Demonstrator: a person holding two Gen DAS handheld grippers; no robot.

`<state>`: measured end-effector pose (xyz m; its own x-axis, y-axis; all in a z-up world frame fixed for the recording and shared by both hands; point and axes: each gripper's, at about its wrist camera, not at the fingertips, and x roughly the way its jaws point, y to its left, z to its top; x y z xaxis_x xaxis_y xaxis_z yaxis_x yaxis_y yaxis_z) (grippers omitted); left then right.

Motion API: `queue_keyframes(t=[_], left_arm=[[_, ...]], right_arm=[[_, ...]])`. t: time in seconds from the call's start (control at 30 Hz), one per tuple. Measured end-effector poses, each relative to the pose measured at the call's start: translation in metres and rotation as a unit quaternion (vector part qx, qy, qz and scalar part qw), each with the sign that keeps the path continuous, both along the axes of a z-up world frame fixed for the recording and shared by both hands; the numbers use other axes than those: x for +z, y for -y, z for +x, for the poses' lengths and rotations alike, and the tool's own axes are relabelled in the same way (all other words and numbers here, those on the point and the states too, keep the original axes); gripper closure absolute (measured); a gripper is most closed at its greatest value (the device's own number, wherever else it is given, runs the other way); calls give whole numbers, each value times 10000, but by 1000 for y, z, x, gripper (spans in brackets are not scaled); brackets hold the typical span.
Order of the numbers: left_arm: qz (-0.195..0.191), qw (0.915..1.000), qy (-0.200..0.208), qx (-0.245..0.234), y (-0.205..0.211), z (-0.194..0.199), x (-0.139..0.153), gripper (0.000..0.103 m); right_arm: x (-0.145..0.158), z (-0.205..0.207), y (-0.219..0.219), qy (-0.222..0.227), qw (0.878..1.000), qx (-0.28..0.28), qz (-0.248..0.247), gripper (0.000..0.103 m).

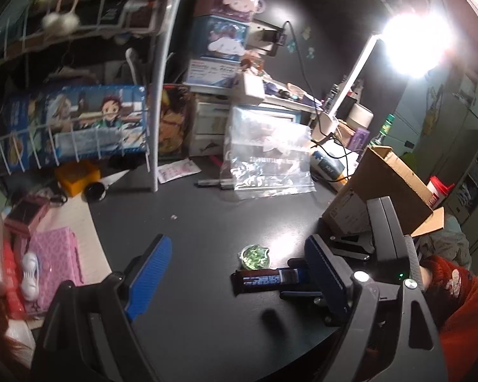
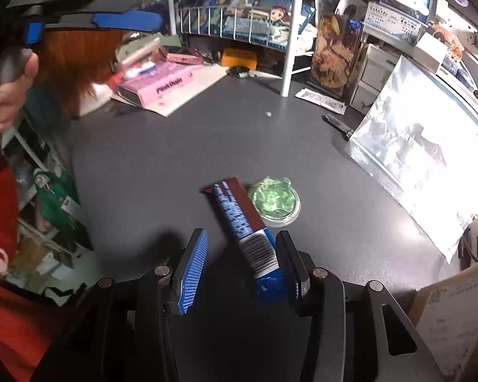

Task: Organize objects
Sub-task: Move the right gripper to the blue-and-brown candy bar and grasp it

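A long dark snack bar wrapper (image 2: pixel 242 222) with a blue end and barcode lies on the dark desk (image 2: pixel 175 146). A round green glittery disc (image 2: pixel 274 202) lies touching its right side. My right gripper (image 2: pixel 239 264) is open, its jaws either side of the bar's near end, the right finger close against it. In the left wrist view the bar (image 1: pixel 264 280) and disc (image 1: pixel 254 256) lie right of centre, with the right gripper's fingers around the bar. My left gripper (image 1: pixel 239 273) is open and empty above the desk.
A cardboard box (image 1: pixel 385 191) stands at the right. A stack of clear plastic bags (image 1: pixel 267 156) leans at the back. A white wire rack (image 1: pixel 156 95) with anime boxes stands at the left. A pink box (image 2: pixel 162 86) and clutter lie left.
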<state>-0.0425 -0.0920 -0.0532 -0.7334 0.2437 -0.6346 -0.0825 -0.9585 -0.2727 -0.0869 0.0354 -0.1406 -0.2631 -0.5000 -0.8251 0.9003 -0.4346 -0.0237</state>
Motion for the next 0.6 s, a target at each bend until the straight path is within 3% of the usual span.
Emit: queue_keyframes(t=[0.3,0.6], left_arm=[[46,10000,-1,5,1,-1,-2,20],[3,10000,-11,3,-6,3,2,20]], right_arm=[[-1,-5,-2,292,9995,78,-58,62],[-9,-8,-4,237,9997,-44,60,63]])
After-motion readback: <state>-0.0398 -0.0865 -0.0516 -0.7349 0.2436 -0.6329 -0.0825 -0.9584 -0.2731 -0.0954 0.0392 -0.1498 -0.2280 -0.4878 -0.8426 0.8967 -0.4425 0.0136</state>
